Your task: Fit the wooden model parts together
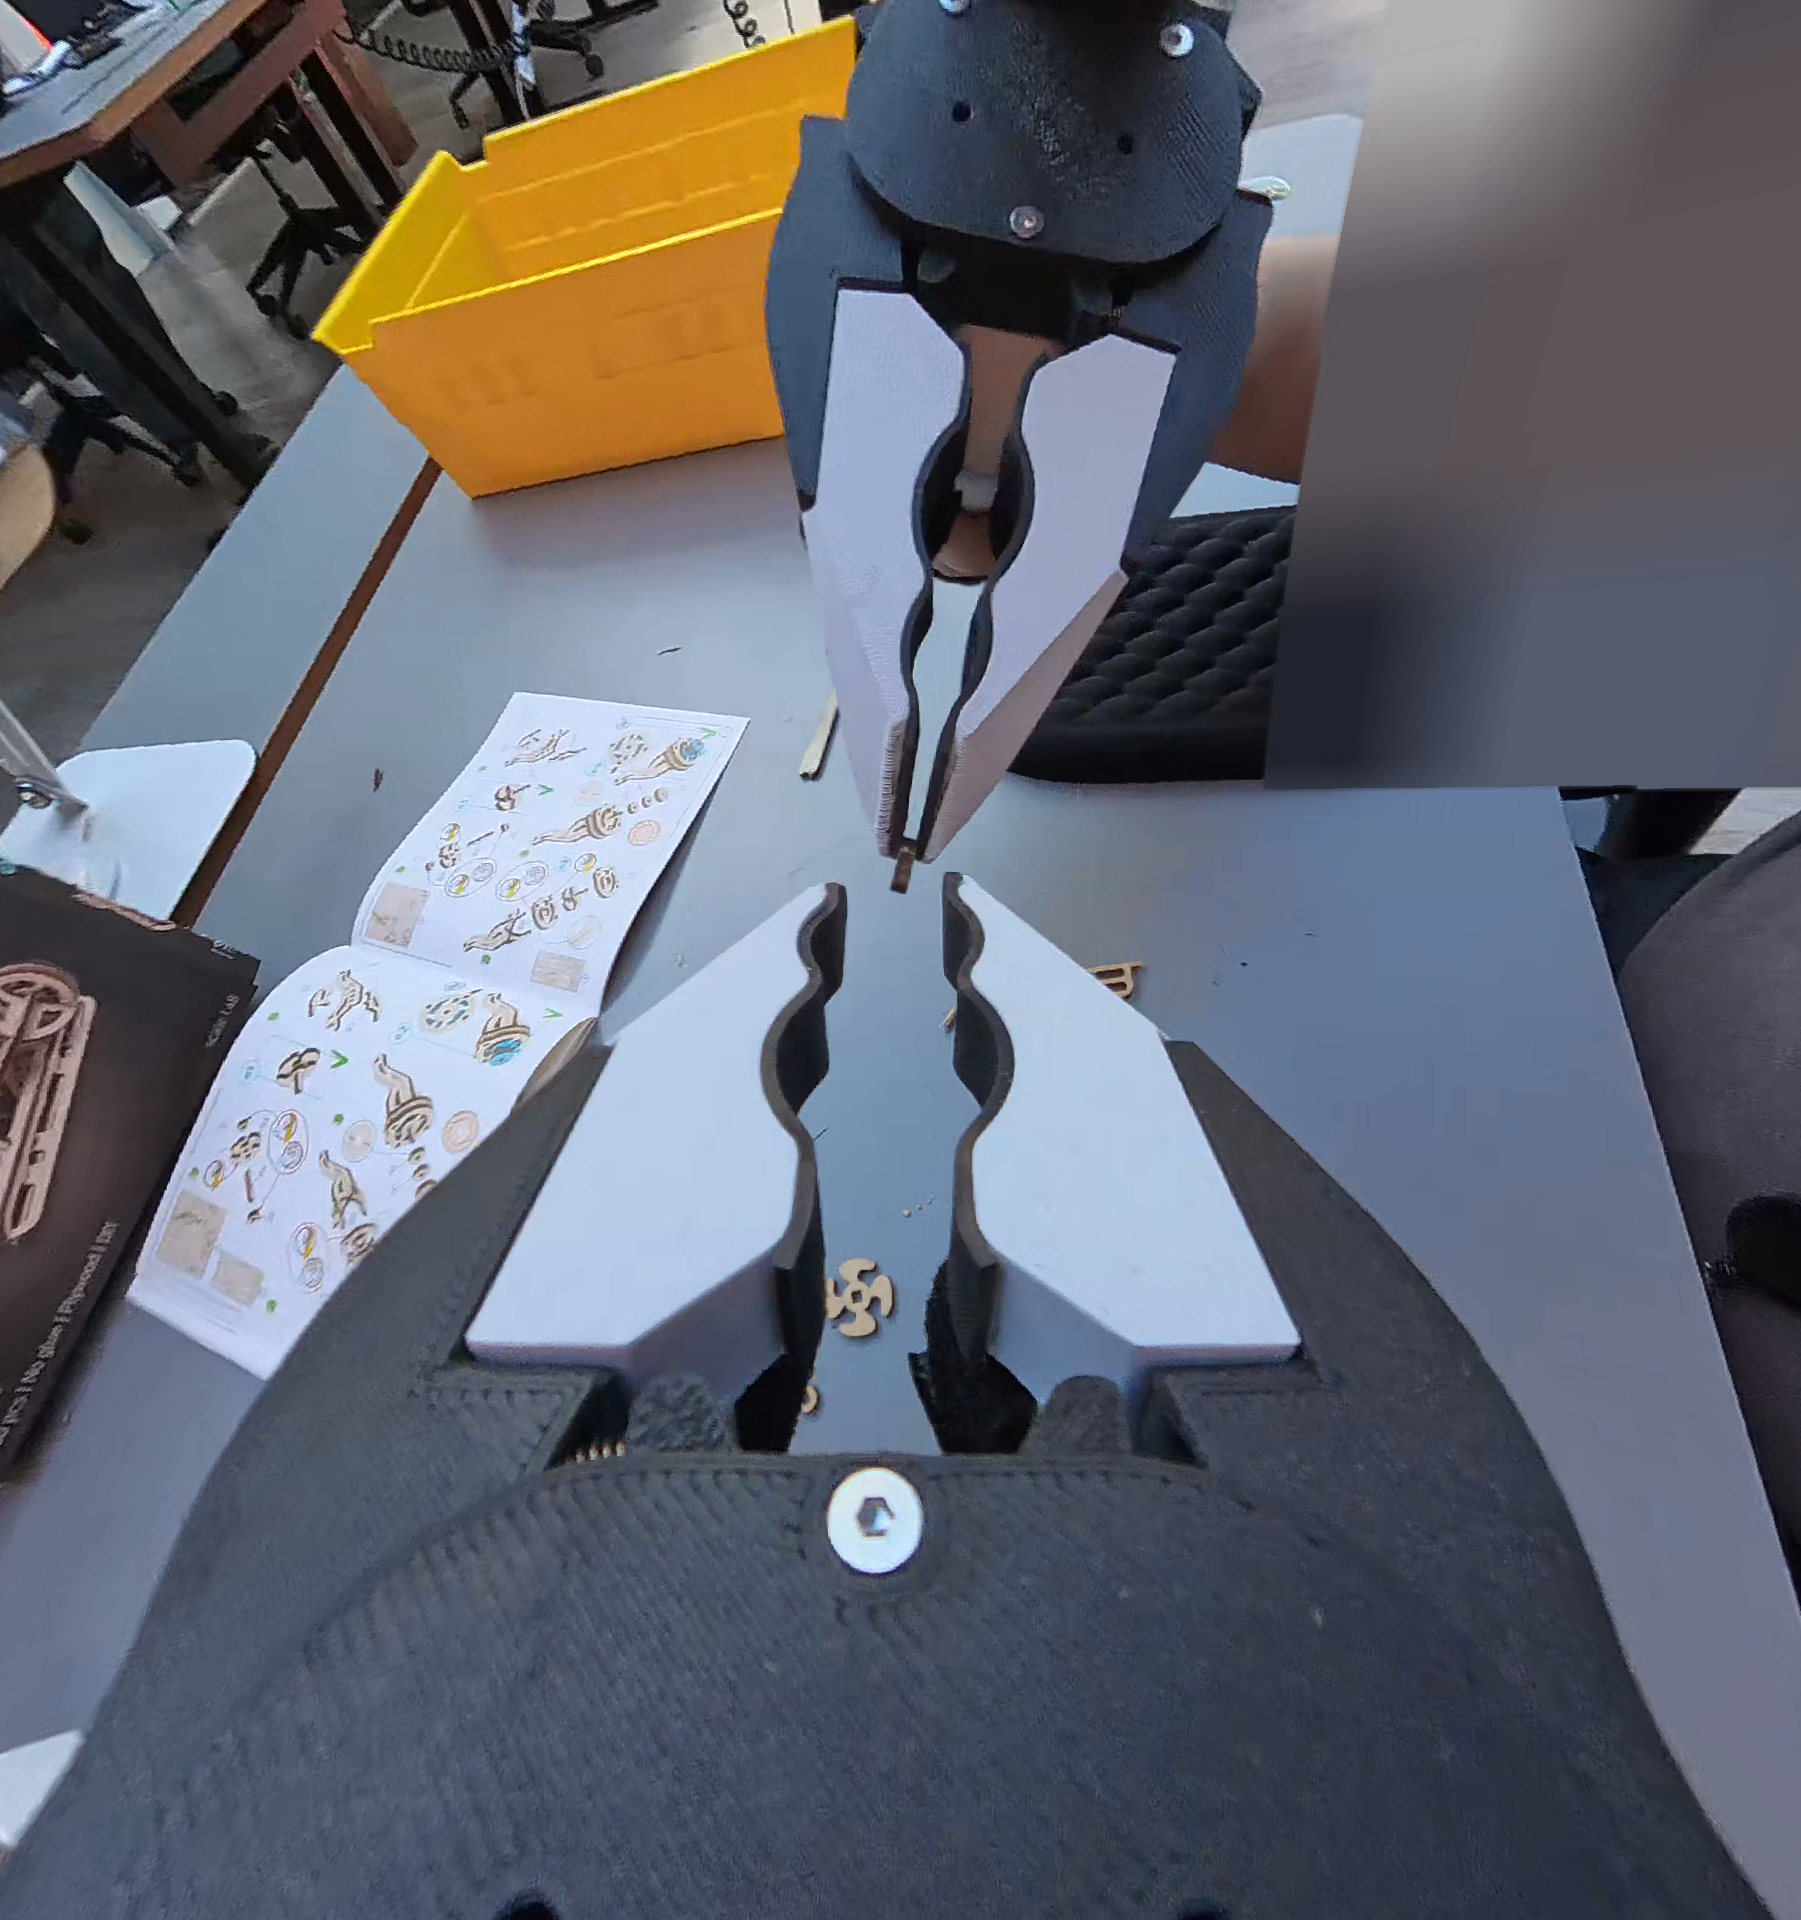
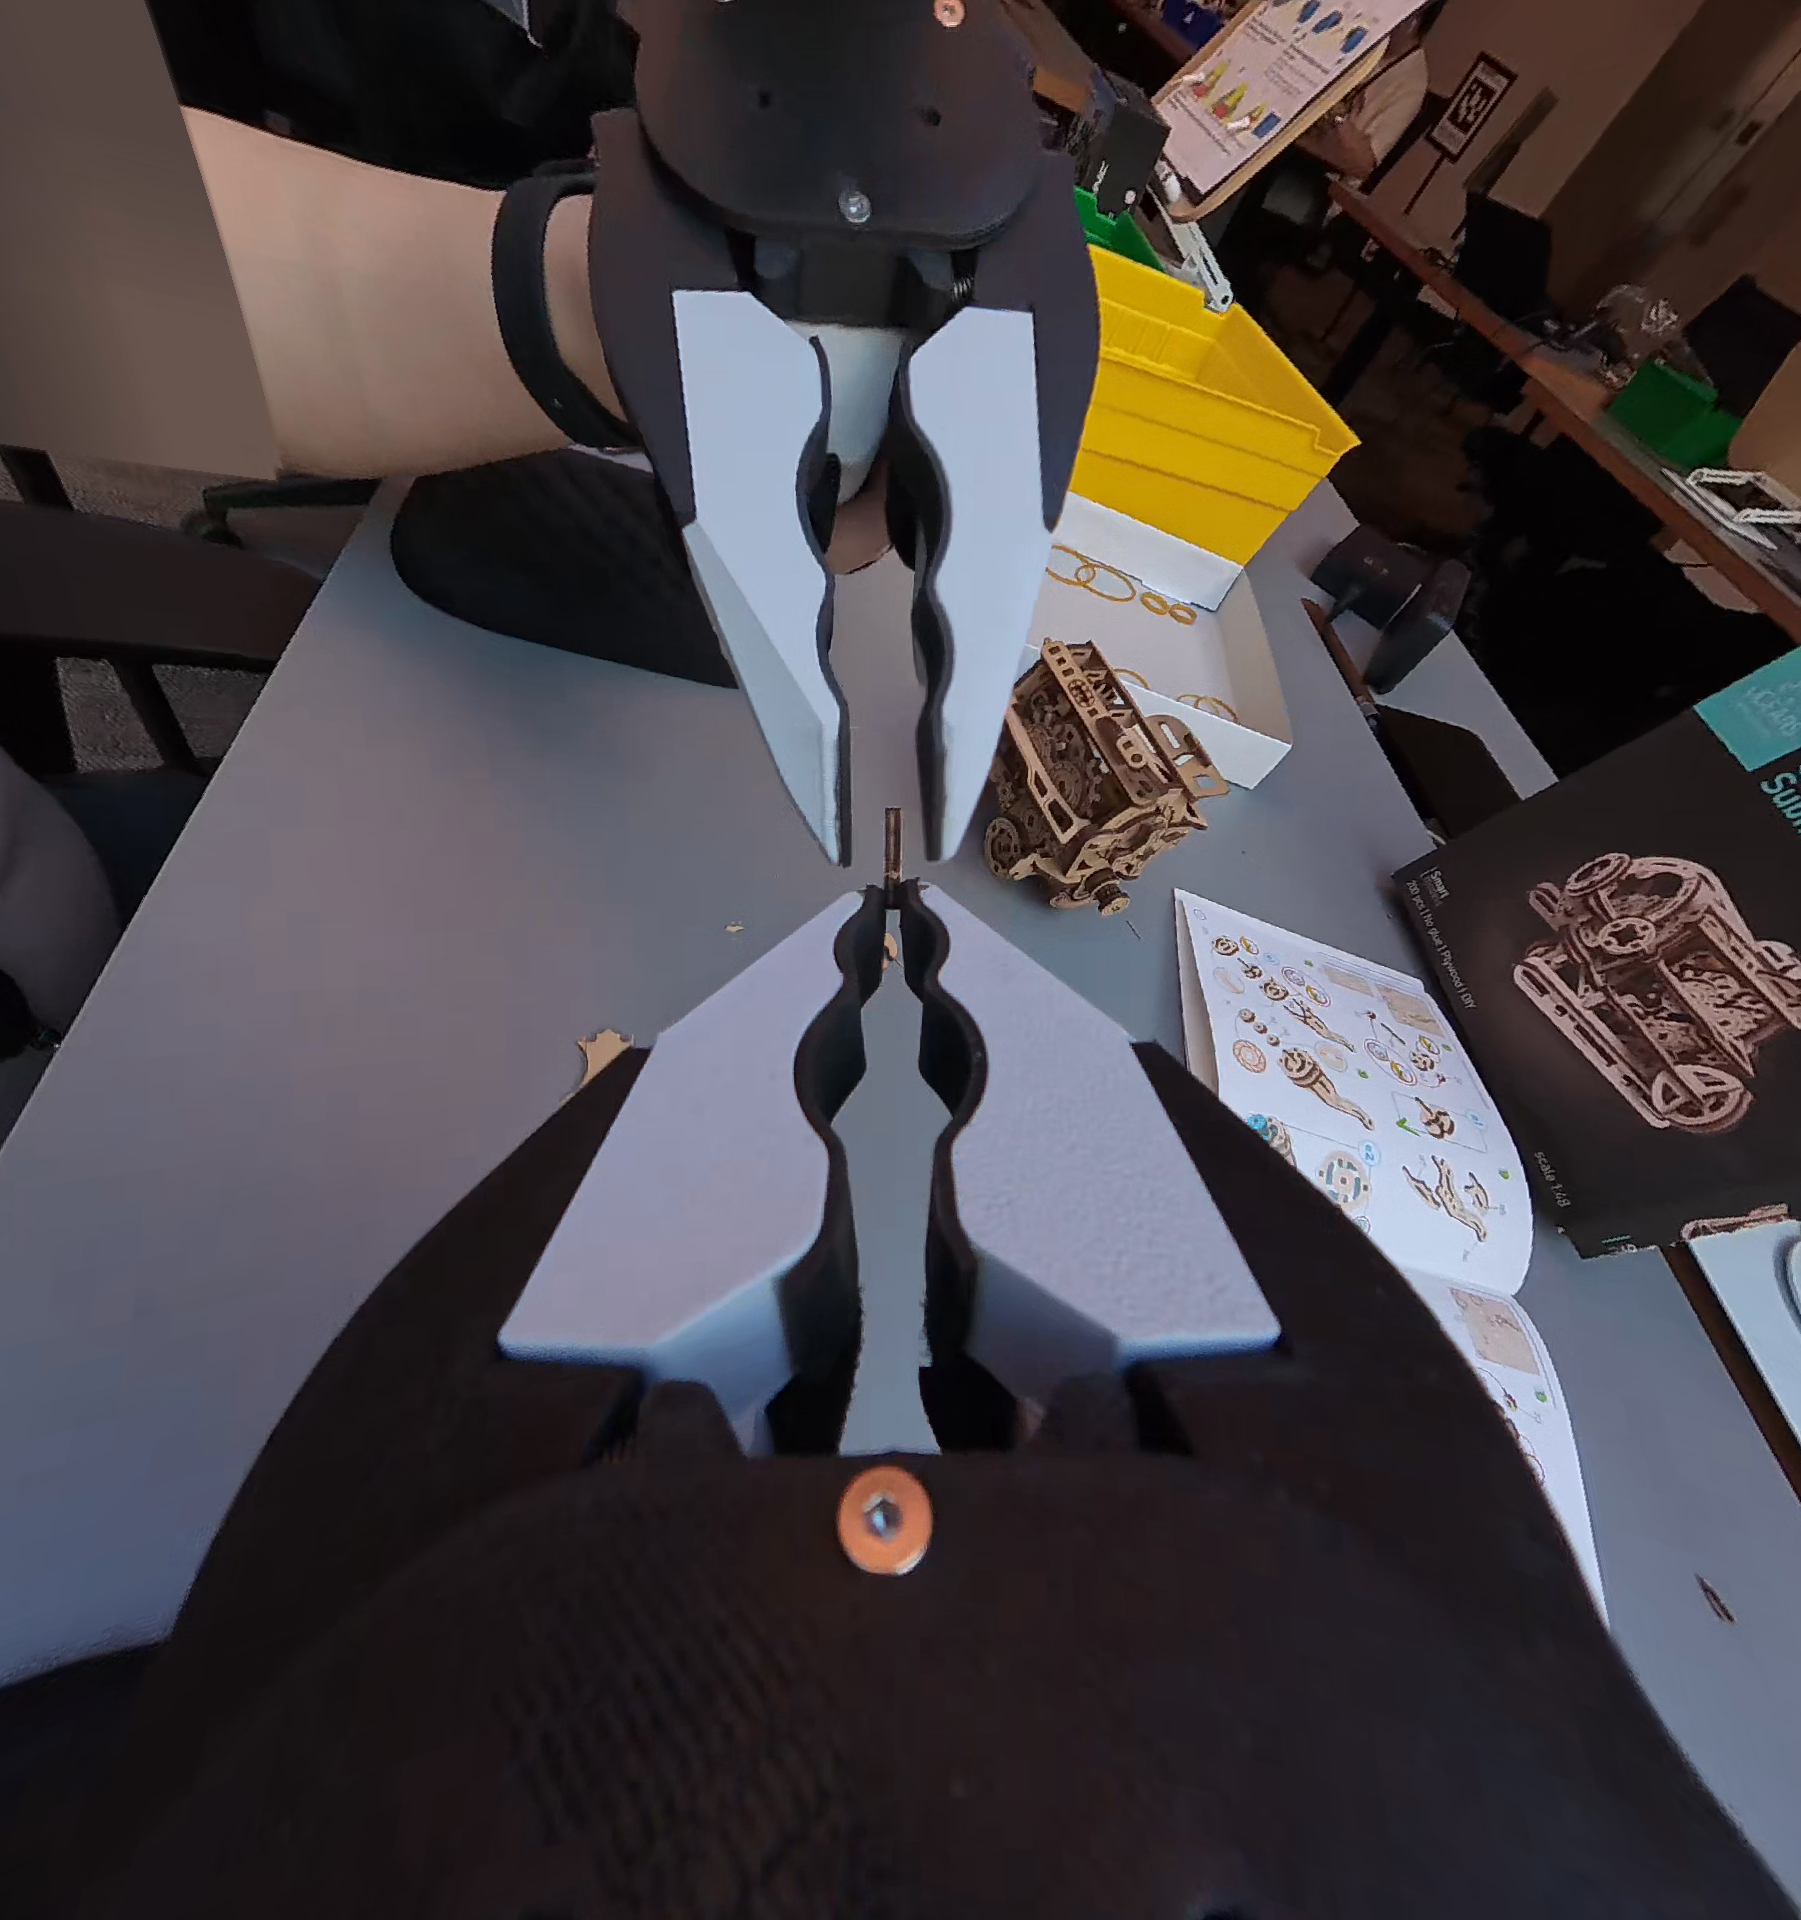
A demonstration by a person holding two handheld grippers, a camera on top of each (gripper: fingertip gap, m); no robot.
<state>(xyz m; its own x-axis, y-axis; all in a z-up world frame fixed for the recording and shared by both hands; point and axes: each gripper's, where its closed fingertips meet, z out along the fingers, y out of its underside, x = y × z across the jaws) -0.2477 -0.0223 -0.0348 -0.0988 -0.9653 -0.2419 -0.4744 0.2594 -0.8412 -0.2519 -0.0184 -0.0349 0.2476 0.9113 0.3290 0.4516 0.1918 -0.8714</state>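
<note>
My right gripper (image 2: 891, 912) is shut on a small dark wooden pin (image 2: 892, 844) that sticks out past its tips. It also shows in the left wrist view (image 1: 906, 831), coming down from above with the pin (image 1: 901, 876) at its tip. My left gripper (image 1: 894, 894) is open and empty, facing the right one tip to tip; in the right wrist view (image 2: 888, 850) the pin's end lies between its spread fingertips without touching them. A partly built wooden model (image 2: 1093, 779) stands on the grey table (image 2: 460, 883) to the right of both grippers. A small fan-shaped wooden piece (image 1: 857, 1297) lies under the left gripper.
An open instruction booklet (image 1: 439, 1018) and a black kit box (image 1: 34, 1122) lie left of the left gripper. A yellow bin (image 1: 584, 312) stands at the far edge, beside a white tray with wooden rings (image 2: 1187, 613). Loose wooden bits (image 1: 1114, 977) lie nearby. A black chair back (image 1: 1176, 644) is behind. Both grippers' tips are close together, under 4 cm apart. Both grippers' tips are roughly 15 centimeters from the partly built wooden model (image 2: 1093, 779).
</note>
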